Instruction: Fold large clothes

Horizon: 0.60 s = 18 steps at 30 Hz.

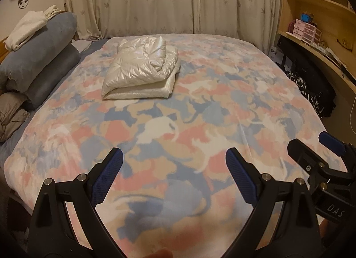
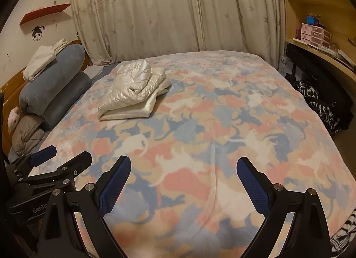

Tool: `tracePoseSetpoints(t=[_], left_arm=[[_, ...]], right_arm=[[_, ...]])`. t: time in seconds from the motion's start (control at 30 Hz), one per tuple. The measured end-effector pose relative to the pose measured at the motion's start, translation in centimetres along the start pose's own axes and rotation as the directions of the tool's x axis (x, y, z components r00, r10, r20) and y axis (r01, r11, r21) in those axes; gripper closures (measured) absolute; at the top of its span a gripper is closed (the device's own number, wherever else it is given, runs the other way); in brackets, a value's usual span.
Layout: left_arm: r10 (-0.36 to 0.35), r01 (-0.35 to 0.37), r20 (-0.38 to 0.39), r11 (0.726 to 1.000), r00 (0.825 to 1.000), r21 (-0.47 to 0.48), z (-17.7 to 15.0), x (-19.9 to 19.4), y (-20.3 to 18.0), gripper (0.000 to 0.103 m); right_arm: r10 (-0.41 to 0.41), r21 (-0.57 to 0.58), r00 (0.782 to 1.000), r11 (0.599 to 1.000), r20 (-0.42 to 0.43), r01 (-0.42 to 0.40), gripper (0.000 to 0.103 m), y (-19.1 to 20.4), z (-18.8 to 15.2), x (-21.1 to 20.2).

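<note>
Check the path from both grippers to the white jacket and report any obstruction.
Nothing visible. Only bare patterned blanket lies between the open left gripper, the open right gripper and the folded white jacket.

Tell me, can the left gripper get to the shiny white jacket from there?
Probably yes. The left gripper has open jaws, and only bare blanket lies between it and the folded jacket; it would have to travel across the bed.

Bed point(image 1: 55, 129): we see it covered by a pastel cat-print blanket point(image 1: 178, 129). Folded white puffer jacket point(image 1: 142, 68) lies on the blanket. Left of the jacket, at the bed's edge, we count stacked blue-grey pillows point(image 1: 42, 57), with a grey-brown padded bundle point(image 1: 11, 113) in front of the pillows.
</note>
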State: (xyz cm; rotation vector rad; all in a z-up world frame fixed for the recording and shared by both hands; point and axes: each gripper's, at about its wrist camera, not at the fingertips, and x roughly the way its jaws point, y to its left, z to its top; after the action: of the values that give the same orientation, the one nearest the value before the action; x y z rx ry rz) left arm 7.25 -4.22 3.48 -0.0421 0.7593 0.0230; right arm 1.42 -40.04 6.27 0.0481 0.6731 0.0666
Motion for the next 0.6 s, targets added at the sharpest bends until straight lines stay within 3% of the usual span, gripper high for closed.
tracePoseSetpoints(t=[0.6], left_arm=[[-0.019,0.019,-0.023,1.000,1.000,-0.002,-0.5,0.4,-1.1,0.010]], right_arm=[[-0.023,-0.011,1.000,1.000,0.015,0.023,0.006,-0.3,-1.6,-1.0]])
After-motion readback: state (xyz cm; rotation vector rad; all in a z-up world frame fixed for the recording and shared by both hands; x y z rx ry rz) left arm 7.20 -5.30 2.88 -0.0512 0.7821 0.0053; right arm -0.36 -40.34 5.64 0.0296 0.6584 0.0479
